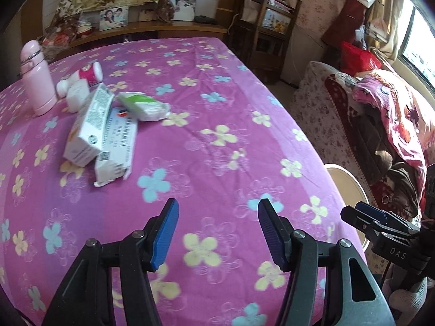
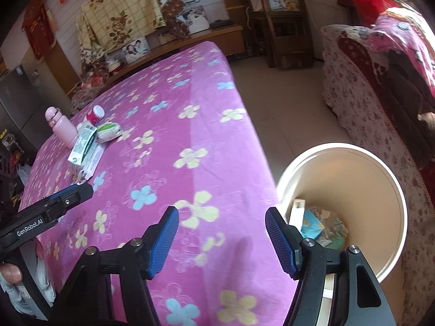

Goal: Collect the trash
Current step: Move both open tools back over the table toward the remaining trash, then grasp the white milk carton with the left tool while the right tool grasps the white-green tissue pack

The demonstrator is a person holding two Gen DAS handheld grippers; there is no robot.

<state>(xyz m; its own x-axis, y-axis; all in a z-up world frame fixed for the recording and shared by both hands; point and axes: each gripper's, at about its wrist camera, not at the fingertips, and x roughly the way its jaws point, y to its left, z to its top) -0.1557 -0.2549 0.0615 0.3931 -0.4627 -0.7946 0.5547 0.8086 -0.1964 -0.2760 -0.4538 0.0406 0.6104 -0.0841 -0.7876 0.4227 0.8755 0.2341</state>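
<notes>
Two boxes point(image 1: 89, 125), two bottles point(image 1: 36, 78), one bin point(image 2: 350, 195)

A table under a pink flowered cloth point(image 1: 217, 103) is carrying a small cluster near its far left corner: 1 pink bottle point(image 1: 36, 81) standing upright, 1 red-and-white bottle point(image 1: 84, 77) lying on its side, 2 white cartons point(image 1: 89, 125) overlapping, and 1 green-and-white packet point(image 1: 144, 106) lying just beside them.

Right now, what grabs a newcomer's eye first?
The pink flowered cloth fills both views. On its far left, a cluster: pink bottle, white boxes and a green-and-white packet. Beside the table's right edge stands a cream bin with trash already inside.
</notes>
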